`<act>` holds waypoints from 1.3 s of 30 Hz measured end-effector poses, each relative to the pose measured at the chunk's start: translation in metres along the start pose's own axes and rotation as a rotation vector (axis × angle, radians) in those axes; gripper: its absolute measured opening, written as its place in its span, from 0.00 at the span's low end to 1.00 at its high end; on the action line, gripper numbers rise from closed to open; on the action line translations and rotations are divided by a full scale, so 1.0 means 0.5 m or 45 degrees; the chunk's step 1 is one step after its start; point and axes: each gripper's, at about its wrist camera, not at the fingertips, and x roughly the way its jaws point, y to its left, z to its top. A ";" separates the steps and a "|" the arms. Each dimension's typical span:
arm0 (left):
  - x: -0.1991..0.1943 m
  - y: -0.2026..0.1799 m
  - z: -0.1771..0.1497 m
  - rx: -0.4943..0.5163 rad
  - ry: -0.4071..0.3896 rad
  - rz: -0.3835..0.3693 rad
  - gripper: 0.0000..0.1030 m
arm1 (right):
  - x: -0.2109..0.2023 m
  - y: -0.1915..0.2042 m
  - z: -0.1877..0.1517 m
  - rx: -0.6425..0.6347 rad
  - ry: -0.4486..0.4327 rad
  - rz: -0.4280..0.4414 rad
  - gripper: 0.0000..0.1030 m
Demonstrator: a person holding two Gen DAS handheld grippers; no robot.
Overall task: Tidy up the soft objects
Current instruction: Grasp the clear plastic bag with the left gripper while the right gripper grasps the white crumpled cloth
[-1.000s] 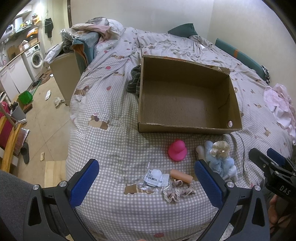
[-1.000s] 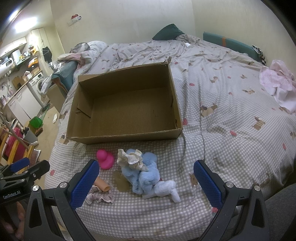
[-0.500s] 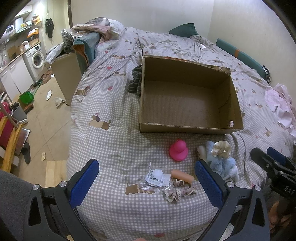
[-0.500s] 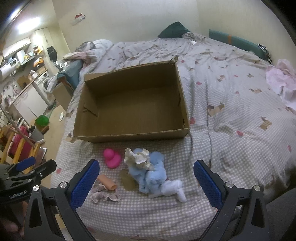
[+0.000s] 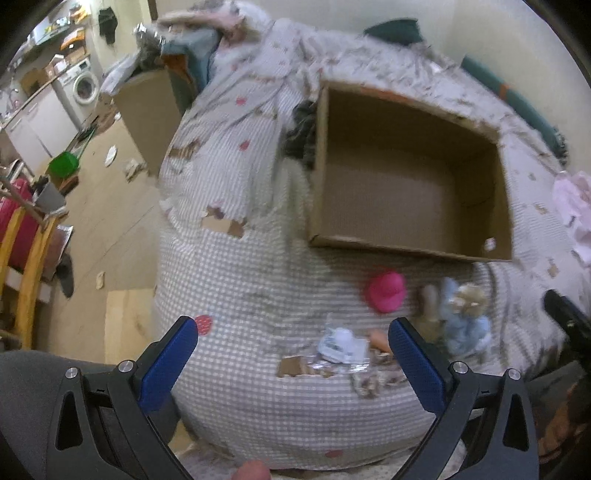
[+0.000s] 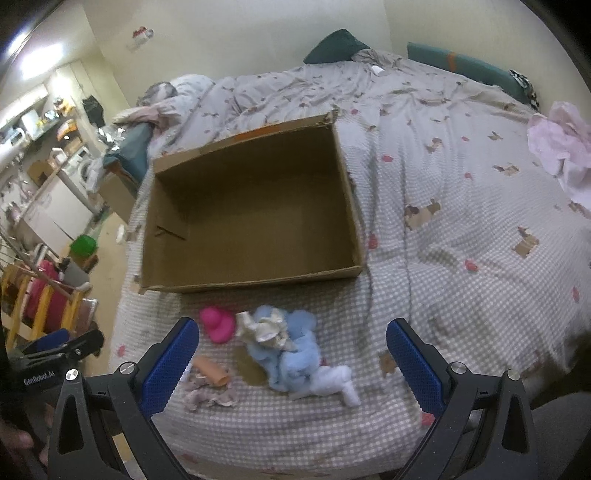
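Observation:
An empty cardboard box [image 5: 406, 184] [image 6: 255, 218] lies on the bed. In front of it lie a pink toy duck [image 5: 386, 291] [image 6: 218, 325], a light blue plush [image 5: 463, 325] [image 6: 291, 354] with a cream bow, an orange tube [image 6: 210, 371] on a lacy cloth [image 6: 207, 397], and a clear packet [image 5: 341, 343]. My left gripper [image 5: 293, 347] is open and empty above the bed's near edge, left of the toys. My right gripper [image 6: 291, 350] is open and empty, with the plush between its fingers in view. The left gripper also shows in the right wrist view [image 6: 55, 349].
The checked bedspread [image 6: 461, 240] covers the bed. Pink clothes [image 6: 557, 144] lie at the right. A clothes pile [image 5: 207, 33] and dark cloth [image 5: 301, 129] sit left of the box. Floor, washing machine [image 5: 86, 88] and chair [image 5: 26, 251] are at left.
The left wrist view has swung to the left and is blurred; the toys now sit further right in it. The right gripper has moved a little closer over the plush. Both stay open.

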 end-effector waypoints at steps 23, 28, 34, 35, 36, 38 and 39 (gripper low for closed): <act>0.287 -0.058 -0.039 0.037 0.530 -0.149 0.43 | 0.073 -0.054 0.001 0.151 0.094 0.083 1.00; 0.291 -0.053 -0.043 0.010 0.539 -0.175 0.27 | 0.074 -0.057 0.000 0.168 0.099 0.085 1.00; 0.228 -0.015 -0.038 0.006 0.488 -0.223 0.20 | 0.074 -0.070 0.001 0.205 0.105 0.084 1.00; 0.212 -0.012 -0.036 0.010 0.467 -0.228 0.20 | 0.073 -0.075 0.001 0.214 0.104 0.087 1.00; 0.197 -0.006 -0.034 0.010 0.442 -0.221 0.20 | 0.071 -0.081 0.001 0.230 0.101 0.090 1.00; 0.156 0.009 -0.025 0.005 0.369 -0.200 0.20 | 0.069 -0.098 0.003 0.269 0.103 0.107 1.00; 0.134 0.017 -0.020 0.004 0.334 -0.200 0.20 | 0.071 -0.109 0.004 0.301 0.115 0.126 1.00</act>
